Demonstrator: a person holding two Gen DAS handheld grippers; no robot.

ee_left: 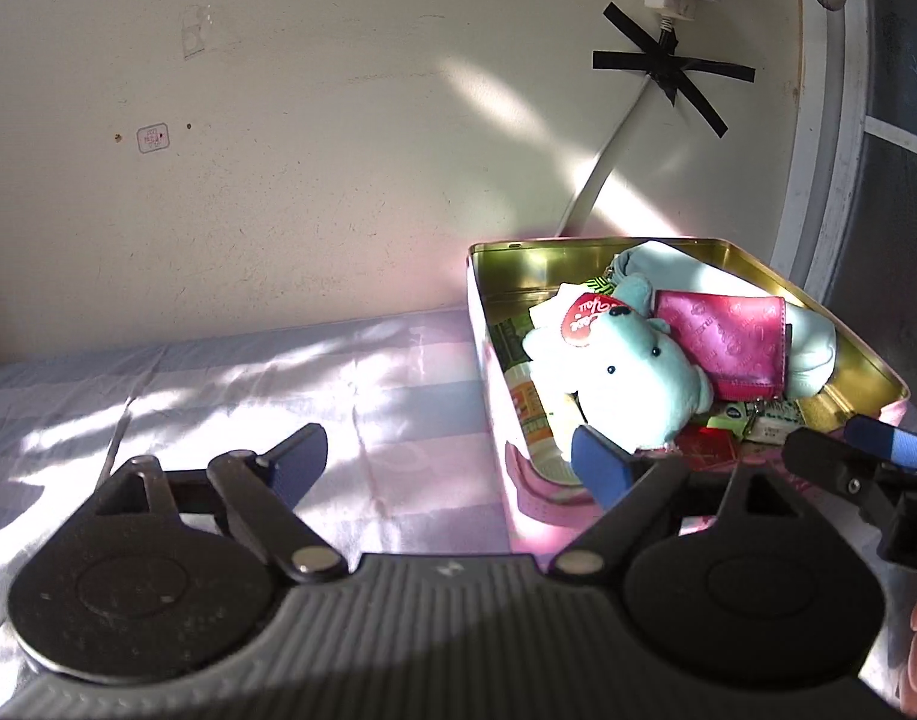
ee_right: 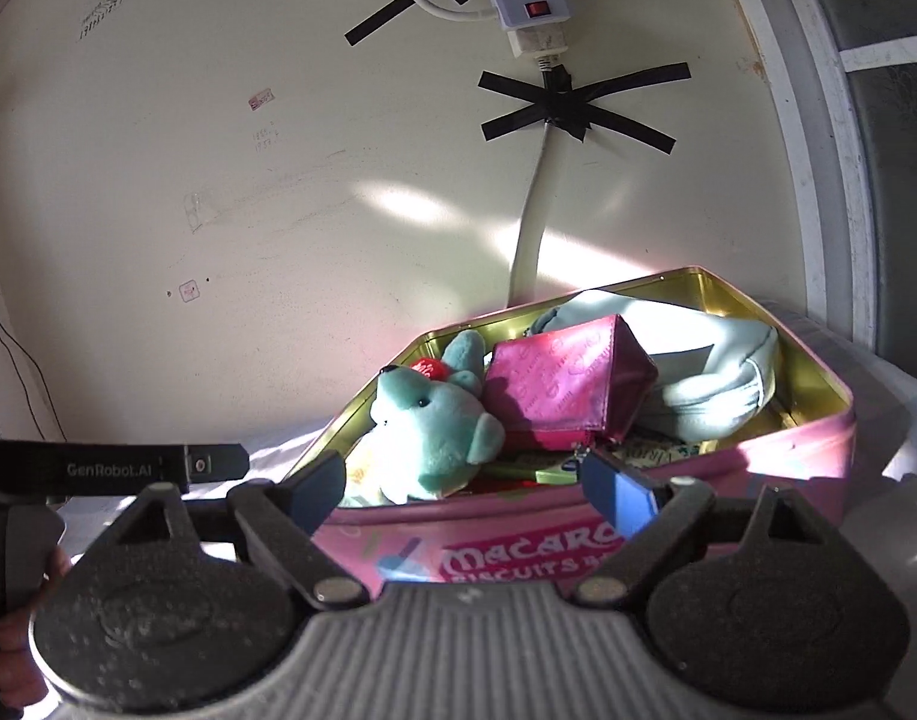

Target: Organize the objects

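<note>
The left wrist view looks forward and somewhat downward over its own left gripper (ee_left: 452, 462), from low above the pale checked bed sheet (ee_left: 230, 384), toward the cream wall (ee_left: 278, 150); the open pink biscuit tin (ee_left: 578, 249) lies close, right of centre. The right wrist view looks over the right gripper (ee_right: 464, 489) straight at the same tin (ee_right: 806, 450), very near its front wall. Both views share the tin, the wall and the black tape cross (ee_left: 674, 66) holding the white cable (ee_right: 530, 228).
</note>
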